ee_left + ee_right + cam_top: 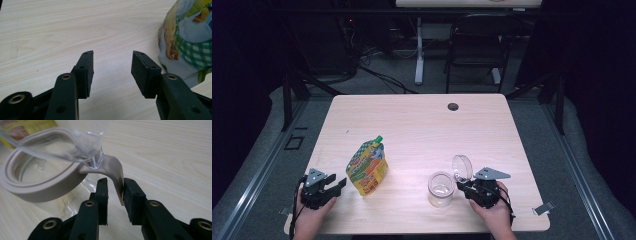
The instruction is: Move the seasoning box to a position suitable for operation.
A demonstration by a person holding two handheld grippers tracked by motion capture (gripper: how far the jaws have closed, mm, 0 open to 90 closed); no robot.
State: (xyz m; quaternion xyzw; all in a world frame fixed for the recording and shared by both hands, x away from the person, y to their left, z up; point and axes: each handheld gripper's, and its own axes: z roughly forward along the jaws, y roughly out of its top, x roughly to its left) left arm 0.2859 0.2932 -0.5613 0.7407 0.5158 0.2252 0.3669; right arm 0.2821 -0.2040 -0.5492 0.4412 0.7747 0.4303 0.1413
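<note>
A clear glass jar stands at the front right of the wooden table. Its clear lid is tipped up on the jar's right side. In the right gripper view the lid sits over a beige seal ring, whose tab hangs between the jaws of my right gripper. The tab rests against one pad, with a gap to the other. My right gripper sits just right of the jar. A colourful spouted pouch stands front left. My left gripper is open beside it, its jaws holding nothing and the pouch just off to one side.
A cable hole sits near the table's far edge. Beyond the table stand a dark chair and a white desk leg. Bare wood lies between the pouch and the jar.
</note>
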